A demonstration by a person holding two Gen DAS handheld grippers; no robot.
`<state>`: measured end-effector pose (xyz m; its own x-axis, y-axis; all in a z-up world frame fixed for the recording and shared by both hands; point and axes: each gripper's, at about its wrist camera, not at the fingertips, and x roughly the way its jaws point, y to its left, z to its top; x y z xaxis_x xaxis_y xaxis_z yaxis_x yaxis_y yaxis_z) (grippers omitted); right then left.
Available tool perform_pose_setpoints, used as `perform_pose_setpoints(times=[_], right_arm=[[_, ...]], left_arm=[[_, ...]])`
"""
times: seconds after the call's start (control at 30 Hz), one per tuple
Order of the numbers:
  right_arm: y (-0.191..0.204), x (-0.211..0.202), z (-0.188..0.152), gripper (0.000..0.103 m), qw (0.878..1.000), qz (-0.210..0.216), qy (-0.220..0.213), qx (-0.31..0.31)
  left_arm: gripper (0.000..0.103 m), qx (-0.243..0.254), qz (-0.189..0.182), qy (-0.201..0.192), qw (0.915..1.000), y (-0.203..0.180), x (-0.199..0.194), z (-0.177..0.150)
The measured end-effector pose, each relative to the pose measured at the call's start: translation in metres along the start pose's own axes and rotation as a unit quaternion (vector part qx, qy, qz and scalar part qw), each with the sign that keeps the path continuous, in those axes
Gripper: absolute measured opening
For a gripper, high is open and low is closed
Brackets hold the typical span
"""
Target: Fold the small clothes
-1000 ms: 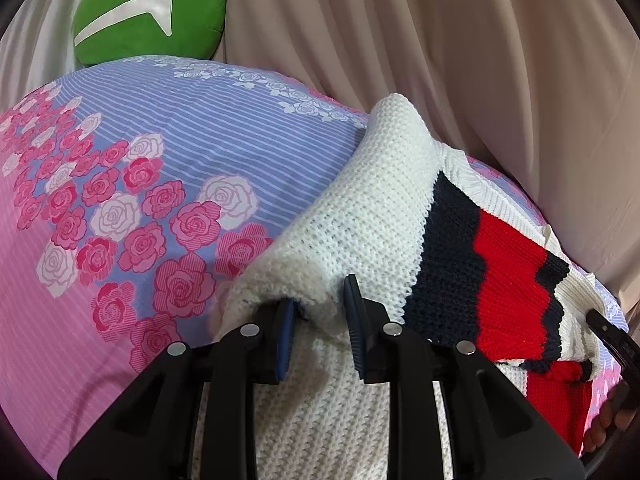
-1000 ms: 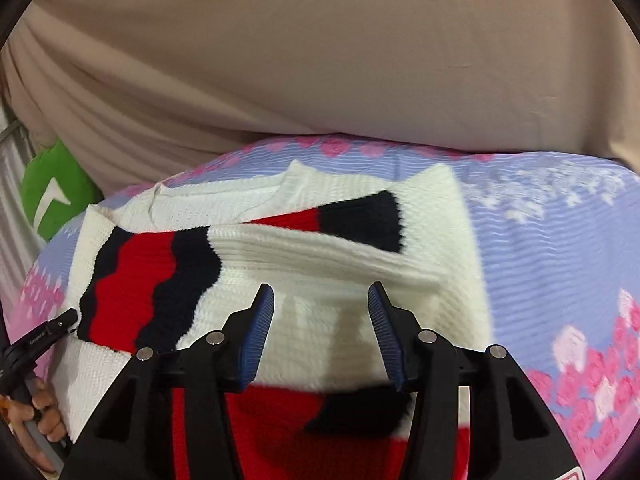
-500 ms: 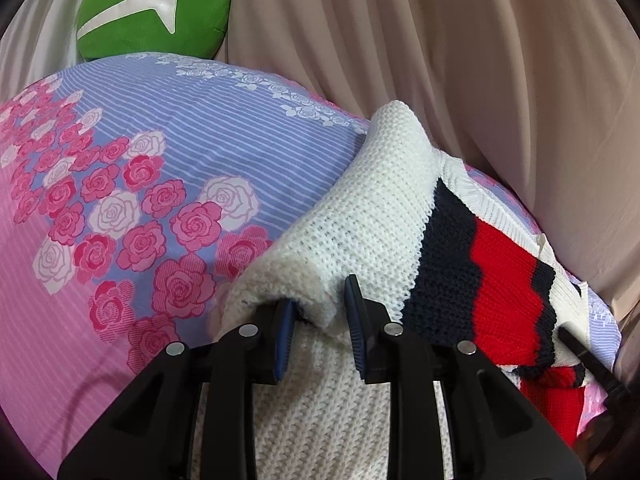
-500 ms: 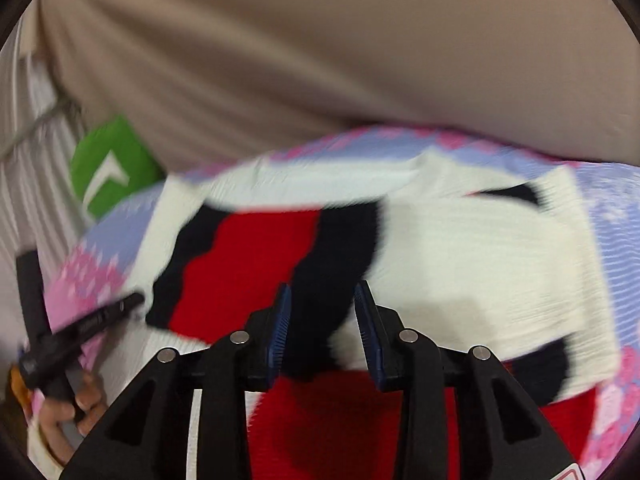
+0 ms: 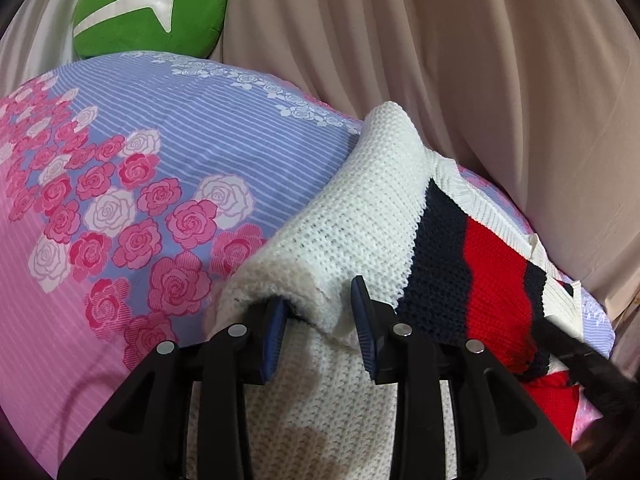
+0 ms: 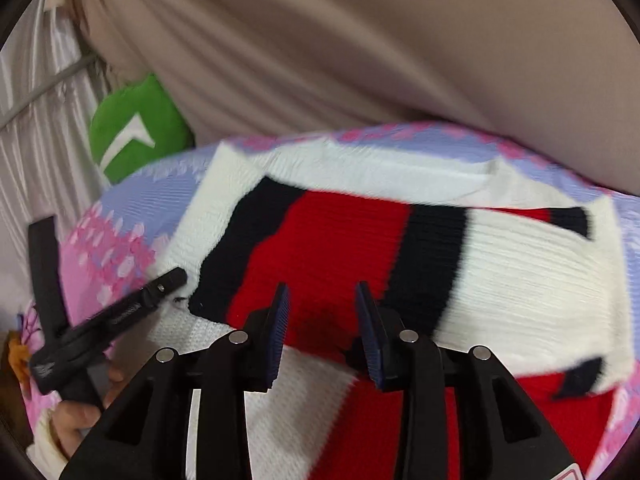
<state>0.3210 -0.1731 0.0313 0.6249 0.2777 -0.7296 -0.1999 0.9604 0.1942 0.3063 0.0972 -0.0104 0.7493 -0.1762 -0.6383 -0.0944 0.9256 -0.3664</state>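
Observation:
A small knit sweater [image 5: 372, 216], white with navy and red stripes, lies folded on a floral bedsheet [image 5: 120, 184]. My left gripper [image 5: 318, 324] is around a rolled white edge of the sweater; the jaws stand slightly apart and it is unclear whether they still pinch the knit. In the right wrist view the sweater [image 6: 340, 240] fills the middle. My right gripper [image 6: 322, 320] is open, with its tips over the red stripe at the fold's near edge. The left gripper [image 6: 120, 312] shows at the left of that view.
A green cushion [image 5: 148, 8] sits at the far edge of the bed, also in the right wrist view [image 6: 136, 128]. A beige curtain [image 5: 460, 60] hangs behind the bed. The pink and lilac sheet extends left of the sweater.
My right gripper has swung left across the sweater, from the white part to the red stripe, and its jaws have narrowed. My left gripper's jaws have parted slightly around the white edge.

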Motion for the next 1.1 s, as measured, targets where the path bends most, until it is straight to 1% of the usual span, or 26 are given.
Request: perform_pose_setpoints(times=[0.03, 0.07, 0.1, 0.13, 0.17, 0.2, 0.27, 0.3, 0.37, 0.43, 0.47, 0.53, 0.63, 0.67, 0.7, 0.73, 0.8, 0.9, 0.93, 1.0, 1.1], right_arm=[[0.005, 0.010, 0.000, 0.034, 1.000, -0.018, -0.001, -0.011], [0.011, 0.005, -0.003, 0.035, 0.999, -0.030, -0.020, -0.022], [0.014, -0.001, -0.005, 0.036, 0.999, -0.031, -0.026, -0.020], [0.015, -0.010, -0.007, 0.036, 0.999, -0.017, -0.040, -0.012], [0.014, -0.016, -0.009, 0.036, 0.999, 0.008, -0.053, -0.004], [0.014, -0.016, -0.013, 0.035, 0.998, 0.016, -0.053, 0.000], [0.013, 0.002, -0.019, 0.034, 1.000, -0.012, -0.023, -0.014], [0.014, 0.000, -0.023, 0.033, 0.999, -0.015, -0.035, -0.020], [0.016, -0.011, -0.028, 0.033, 0.999, -0.018, -0.037, -0.012], [0.017, -0.029, -0.031, 0.033, 0.998, -0.011, -0.060, -0.003], [0.017, -0.036, -0.031, 0.033, 0.997, -0.018, -0.076, 0.004], [0.004, -0.047, -0.031, 0.033, 0.996, -0.025, -0.088, 0.023], [-0.016, -0.043, -0.023, 0.034, 0.994, -0.026, -0.084, 0.064], [-0.023, -0.033, -0.023, 0.034, 0.995, -0.025, -0.065, 0.077], [-0.029, -0.017, -0.023, 0.034, 0.996, -0.032, -0.035, 0.080], [-0.029, -0.013, -0.021, 0.032, 0.996, -0.035, -0.044, 0.073], [-0.023, -0.019, -0.021, 0.032, 0.995, -0.049, -0.054, 0.063], [-0.016, -0.034, -0.021, 0.034, 0.993, -0.046, -0.086, 0.062], [-0.017, -0.032, -0.022, 0.037, 0.993, -0.051, -0.087, 0.061], [-0.023, -0.013, -0.024, 0.039, 0.995, -0.060, -0.054, 0.066], [-0.032, -0.030, -0.022, 0.037, 0.992, -0.038, -0.069, 0.097]], left_arm=[[0.031, 0.000, 0.000, 0.000, 1.0000, 0.000, 0.000, 0.000], [0.031, 0.003, 0.002, 0.001, 1.0000, 0.000, 0.000, 0.000], [0.031, 0.005, 0.005, 0.000, 1.0000, 0.000, 0.000, 0.000], [0.031, 0.008, 0.009, 0.000, 0.9999, -0.001, 0.000, 0.000], [0.031, 0.012, 0.012, 0.001, 0.9999, -0.003, 0.000, 0.000], [0.031, 0.015, 0.015, 0.001, 0.9998, -0.004, 0.000, 0.000], [0.031, 0.019, 0.018, 0.001, 0.9997, -0.005, 0.000, 0.000], [0.031, 0.019, 0.019, 0.001, 0.9997, -0.006, 0.000, 0.000], [0.031, 0.018, 0.017, 0.000, 0.9997, -0.005, 0.000, 0.000], [0.031, 0.019, 0.018, 0.000, 0.9997, -0.006, 0.000, 0.000], [0.031, 0.020, 0.020, 0.000, 0.9996, -0.007, 0.000, 0.000], [0.031, 0.024, 0.025, 0.000, 0.9994, -0.009, 0.000, -0.001], [0.031, 0.026, 0.028, 0.000, 0.9993, -0.011, 0.001, -0.002], [0.031, 0.027, 0.029, 0.000, 0.9992, -0.011, 0.001, -0.002], [0.031, 0.027, 0.028, 0.000, 0.9992, -0.011, 0.001, -0.002], [0.032, 0.027, 0.028, 0.000, 0.9992, -0.011, 0.001, -0.002], [0.032, 0.028, 0.029, 0.000, 0.9992, -0.013, 0.001, -0.003], [0.033, 0.032, 0.032, 0.001, 0.9990, -0.015, 0.002, -0.003], [0.034, 0.035, 0.034, 0.001, 0.9988, -0.017, 0.002, -0.003], [0.036, 0.041, 0.039, 0.002, 0.9984, -0.020, 0.003, -0.003], [0.036, 0.040, 0.038, 0.002, 0.9985, -0.021, 0.004, -0.003]])
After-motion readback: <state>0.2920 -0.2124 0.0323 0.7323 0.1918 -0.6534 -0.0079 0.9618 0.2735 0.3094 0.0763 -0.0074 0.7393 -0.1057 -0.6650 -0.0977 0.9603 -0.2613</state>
